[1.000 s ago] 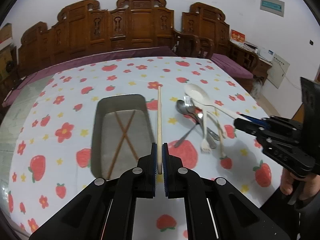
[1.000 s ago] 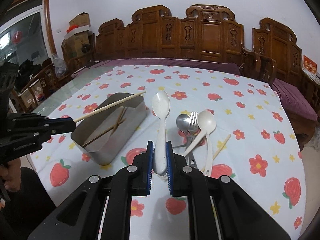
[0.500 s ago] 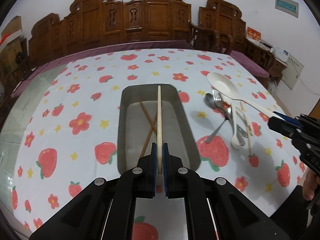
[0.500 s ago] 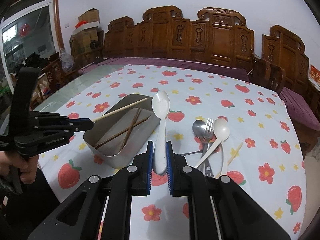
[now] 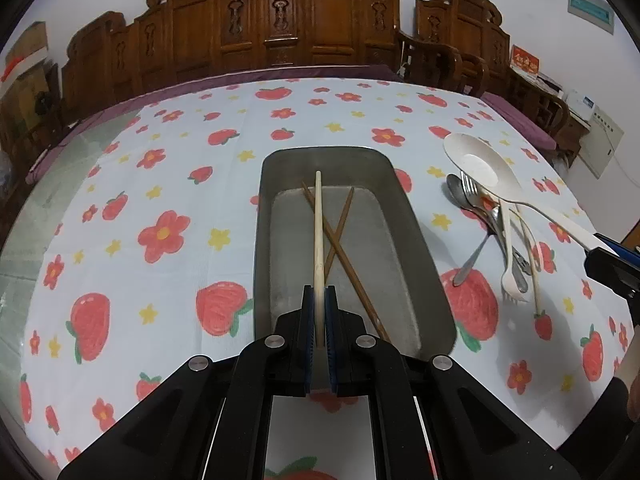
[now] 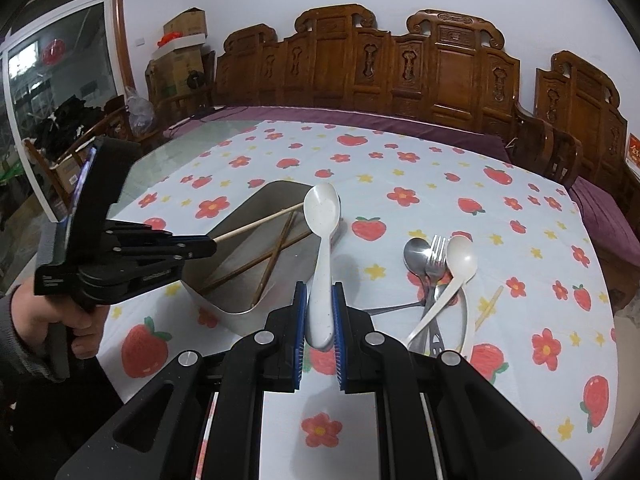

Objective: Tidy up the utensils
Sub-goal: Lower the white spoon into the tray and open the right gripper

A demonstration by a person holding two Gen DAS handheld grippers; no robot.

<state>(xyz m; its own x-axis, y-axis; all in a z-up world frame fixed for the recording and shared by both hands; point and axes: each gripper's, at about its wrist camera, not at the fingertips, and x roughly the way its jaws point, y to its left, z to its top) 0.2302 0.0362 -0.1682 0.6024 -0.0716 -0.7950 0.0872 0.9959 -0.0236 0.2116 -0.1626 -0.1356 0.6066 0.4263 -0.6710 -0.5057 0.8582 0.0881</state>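
My left gripper [image 5: 319, 300] is shut on a pale wooden chopstick [image 5: 318, 232] and holds it lengthwise over the metal tray [image 5: 424, 256]. Two dark chopsticks [image 5: 340, 240] lie crossed inside the tray. My right gripper [image 6: 320, 308] is shut on a white plastic spoon [image 6: 322, 216], bowl forward, just right of the tray [image 6: 224, 308]. The left gripper [image 6: 200, 246] with its chopstick [image 6: 256, 224] also shows in the right wrist view. The held spoon [image 5: 480, 164] shows in the left wrist view too.
A pile of utensils lies right of the tray: a metal spoon [image 6: 416, 252], a metal fork [image 6: 436, 256], a white spoon [image 6: 462, 258], a pale chopstick [image 6: 488, 312] and a white fork [image 5: 508, 264]. Carved wooden chairs [image 6: 400, 68] ring the table [image 6: 460, 184].
My left gripper has moved left, bringing the pale chopstick from beside the tray to over its middle and lower. My right gripper has lifted and drawn back a little with the spoon.
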